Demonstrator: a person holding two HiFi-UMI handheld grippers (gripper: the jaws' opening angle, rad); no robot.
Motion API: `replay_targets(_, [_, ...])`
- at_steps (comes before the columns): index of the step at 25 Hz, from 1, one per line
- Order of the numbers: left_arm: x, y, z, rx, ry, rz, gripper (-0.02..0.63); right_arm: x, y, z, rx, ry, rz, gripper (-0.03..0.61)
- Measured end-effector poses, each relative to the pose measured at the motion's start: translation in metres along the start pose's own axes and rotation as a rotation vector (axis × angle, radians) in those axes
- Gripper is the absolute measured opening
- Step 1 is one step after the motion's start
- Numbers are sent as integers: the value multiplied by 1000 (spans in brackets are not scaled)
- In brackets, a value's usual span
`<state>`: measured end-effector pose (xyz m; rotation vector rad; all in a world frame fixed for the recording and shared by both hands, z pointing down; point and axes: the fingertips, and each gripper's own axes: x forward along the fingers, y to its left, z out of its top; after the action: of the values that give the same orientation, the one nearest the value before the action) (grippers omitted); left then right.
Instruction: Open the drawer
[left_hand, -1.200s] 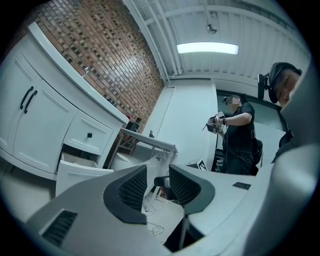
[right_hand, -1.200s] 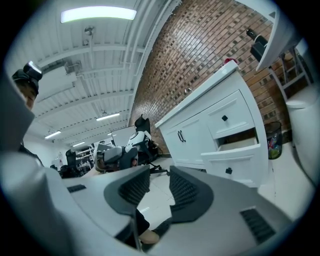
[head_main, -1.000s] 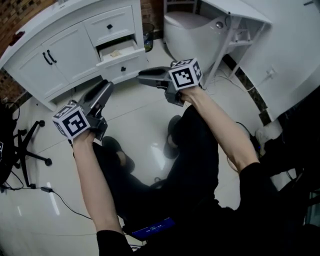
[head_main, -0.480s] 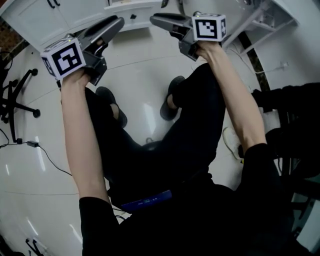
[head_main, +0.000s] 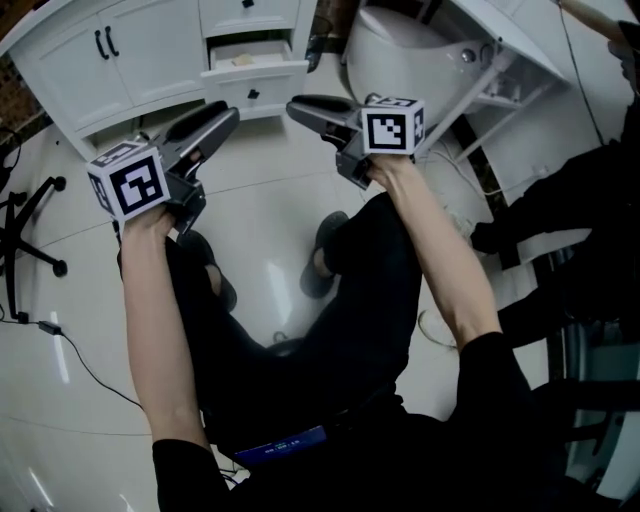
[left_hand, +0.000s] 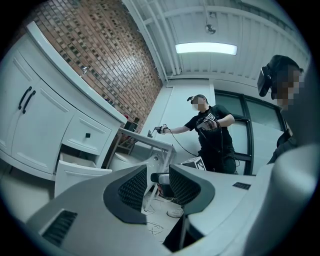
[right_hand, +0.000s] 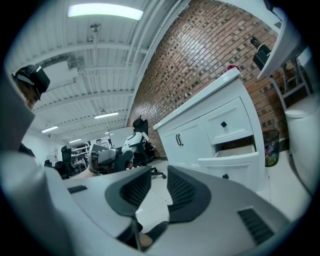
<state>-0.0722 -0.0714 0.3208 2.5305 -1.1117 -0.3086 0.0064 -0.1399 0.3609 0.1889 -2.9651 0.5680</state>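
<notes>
The white cabinet (head_main: 110, 60) stands at the top left of the head view. Its middle drawer (head_main: 255, 68) is pulled out, with something pale lying inside. The same drawer shows in the left gripper view (left_hand: 80, 170) and in the right gripper view (right_hand: 235, 159). My left gripper (head_main: 230, 113) hangs in the air a short way in front of the cabinet, open (left_hand: 158, 182) and holding nothing. My right gripper (head_main: 296, 104) points towards the drawer from the right without touching it. Its jaws have just been closing, and a narrow gap (right_hand: 159, 186) with nothing in it is left between them.
A white toilet (head_main: 400, 50) and a slanted white frame (head_main: 490, 60) stand right of the cabinet. A bin (right_hand: 271, 147) sits between cabinet and toilet. An office chair base (head_main: 30, 230) and a cable (head_main: 60, 345) lie at the left. Another person (left_hand: 210, 130) stands beyond.
The head view tipped down and then back up, so the cabinet slid out of the picture and came back. Both grippers keep their places in front of the cabinet.
</notes>
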Motion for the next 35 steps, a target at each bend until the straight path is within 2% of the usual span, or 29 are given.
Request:
replay_targets(5, [-1,-5,1,16,7,1,138,0,1,-1,-4,2,-2,109])
replay_targets(10, [0,0,-3,-5,1,-8,138,0,3,0,-6,5,7,95])
replay_targets(19, [3,-6,2,22,11,-6,138,0,3,0,-18,12,9,74])
replay_targets(28, [3,4,-9,-17,10,-3,138,0,4,-1,-19,18,10,60])
replay_targets(35, [7,0,-9,-11,21,-13,138,-1,2,-3,-15,26,10,60])
